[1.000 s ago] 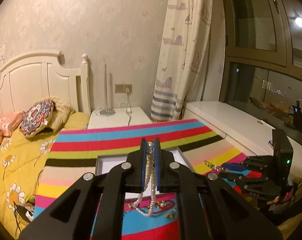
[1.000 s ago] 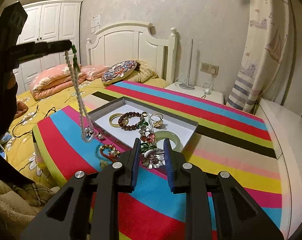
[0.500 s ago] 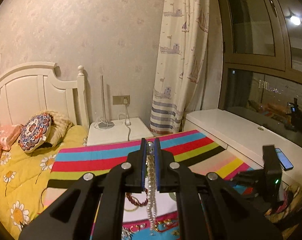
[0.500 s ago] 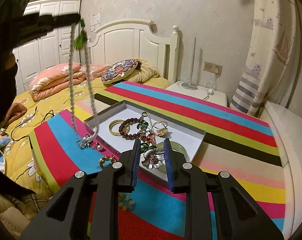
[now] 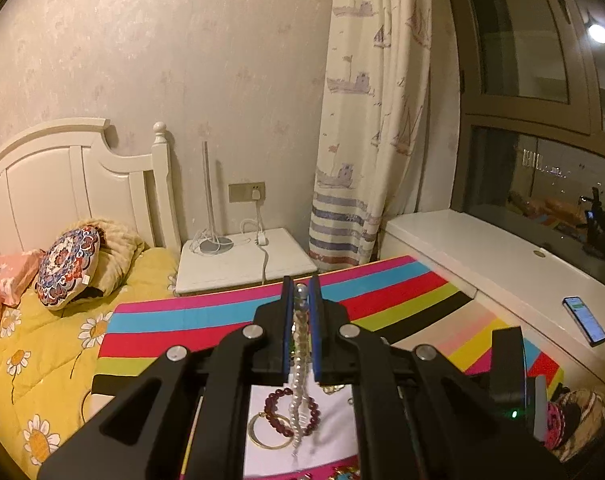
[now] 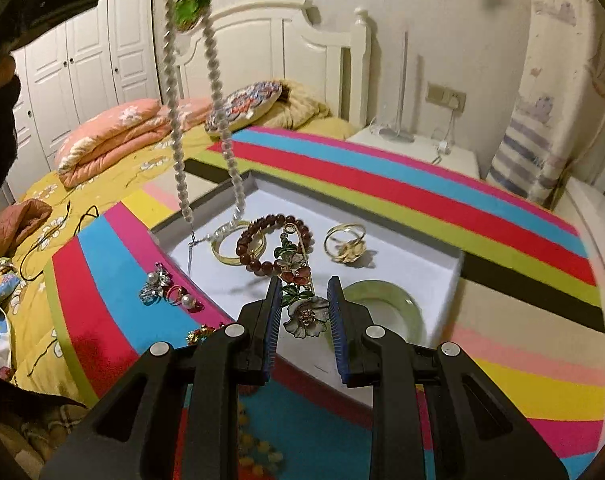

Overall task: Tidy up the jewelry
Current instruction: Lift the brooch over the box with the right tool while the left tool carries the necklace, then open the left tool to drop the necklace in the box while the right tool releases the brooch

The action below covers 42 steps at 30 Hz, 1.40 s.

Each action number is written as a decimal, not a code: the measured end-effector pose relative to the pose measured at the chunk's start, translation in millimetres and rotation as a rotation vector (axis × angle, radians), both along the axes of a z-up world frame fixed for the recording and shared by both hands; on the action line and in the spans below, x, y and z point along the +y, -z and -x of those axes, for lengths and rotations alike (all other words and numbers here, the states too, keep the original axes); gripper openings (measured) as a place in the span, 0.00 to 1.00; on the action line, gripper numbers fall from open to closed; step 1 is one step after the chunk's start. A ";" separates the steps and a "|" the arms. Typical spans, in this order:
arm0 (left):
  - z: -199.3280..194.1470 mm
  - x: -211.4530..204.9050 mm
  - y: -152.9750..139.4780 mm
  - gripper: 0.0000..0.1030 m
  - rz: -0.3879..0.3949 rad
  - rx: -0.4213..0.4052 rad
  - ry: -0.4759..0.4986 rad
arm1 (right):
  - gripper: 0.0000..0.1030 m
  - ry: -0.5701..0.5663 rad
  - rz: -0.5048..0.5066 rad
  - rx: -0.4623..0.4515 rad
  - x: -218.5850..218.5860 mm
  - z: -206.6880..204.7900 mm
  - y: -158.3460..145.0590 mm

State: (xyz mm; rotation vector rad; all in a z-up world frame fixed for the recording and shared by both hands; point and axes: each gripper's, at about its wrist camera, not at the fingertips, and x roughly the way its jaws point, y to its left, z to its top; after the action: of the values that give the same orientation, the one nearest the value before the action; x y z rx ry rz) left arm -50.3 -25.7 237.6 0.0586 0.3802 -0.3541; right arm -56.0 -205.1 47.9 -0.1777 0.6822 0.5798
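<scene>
My left gripper (image 5: pixel 301 294) is shut on a white pearl necklace (image 5: pixel 299 384), which hangs down over the white tray (image 5: pixel 334 444). In the right wrist view the necklace (image 6: pixel 178 128) dangles with a green pendant at its top, and its lower end reaches the tray (image 6: pixel 434 272) by a gold bangle (image 6: pixel 224 254). The tray also holds a dark red bead bracelet (image 6: pixel 250 254), a gold ring (image 6: pixel 344 242) and a green jade bangle (image 6: pixel 386 308). My right gripper (image 6: pixel 304 296) is shut on a flower brooch (image 6: pixel 306 314), held low over the tray's near edge.
The tray lies on a rainbow-striped cloth (image 6: pixel 422 208). Loose pearl and crystal pieces (image 6: pixel 170 286) lie on the cloth left of the tray, with more small jewelry near my right gripper. A bed (image 6: pixel 114 148), a nightstand (image 5: pixel 242 260) and a phone (image 5: pixel 584 318) on the ledge surround it.
My left gripper lifted the pearl necklace off the cloth and carried it over the tray. My right gripper moved the flower brooch forward over the tray's near edge.
</scene>
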 end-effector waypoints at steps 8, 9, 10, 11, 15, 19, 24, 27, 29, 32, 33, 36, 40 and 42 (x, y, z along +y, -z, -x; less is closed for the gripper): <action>-34.8 0.8 21.9 0.07 -0.023 0.040 -0.023 | 0.23 -0.023 0.026 0.047 21.6 -18.1 14.9; -41.0 1.6 31.8 0.07 -0.023 0.067 -0.024 | 0.23 -0.024 0.030 0.055 24.3 -21.0 18.0; -45.0 2.0 40.4 0.07 -0.024 0.089 -0.023 | 0.23 -0.023 0.034 0.062 26.3 -22.6 20.3; -48.6 1.8 49.1 0.07 -0.029 0.111 -0.024 | 0.23 -0.022 0.038 0.071 27.8 -24.5 22.9; -57.3 1.3 85.3 0.07 -0.043 0.198 -0.020 | 0.23 -0.012 0.046 0.112 32.8 -33.7 33.9; -63.3 3.8 120.3 0.07 -0.048 0.276 -0.033 | 0.23 0.001 0.042 0.137 31.8 -38.9 40.4; -68.2 13.9 163.4 0.07 -0.055 0.372 -0.068 | 0.24 0.014 0.031 0.169 29.1 -45.2 45.8; -73.0 22.0 182.1 0.09 -0.058 0.420 -0.093 | 0.31 0.022 0.011 0.180 27.0 -48.9 45.3; -74.5 26.8 189.0 0.43 -0.055 0.441 -0.108 | 0.42 0.013 -0.003 0.179 27.1 -48.0 42.9; -69.5 35.8 187.4 0.82 -0.040 0.406 -0.147 | 0.48 0.014 -0.021 0.153 24.3 -43.2 34.4; -66.5 38.7 184.3 0.83 -0.040 0.390 -0.156 | 0.48 0.017 -0.025 0.143 23.5 -41.5 31.0; -58.1 45.3 174.1 0.93 -0.044 0.364 -0.182 | 0.48 0.051 -0.065 0.110 7.4 -38.7 16.2; -33.6 54.9 161.3 0.98 -0.078 0.308 -0.271 | 0.49 0.113 -0.087 0.083 -19.3 -35.5 4.4; -21.1 61.8 161.0 0.98 -0.084 0.304 -0.296 | 0.49 0.149 -0.093 0.082 -34.2 -32.2 2.2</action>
State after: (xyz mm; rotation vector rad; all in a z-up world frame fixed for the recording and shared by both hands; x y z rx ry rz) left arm -29.3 36.1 76.6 0.0293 0.6959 -0.0523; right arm -23.8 -239.3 45.7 -0.0158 0.7392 0.4767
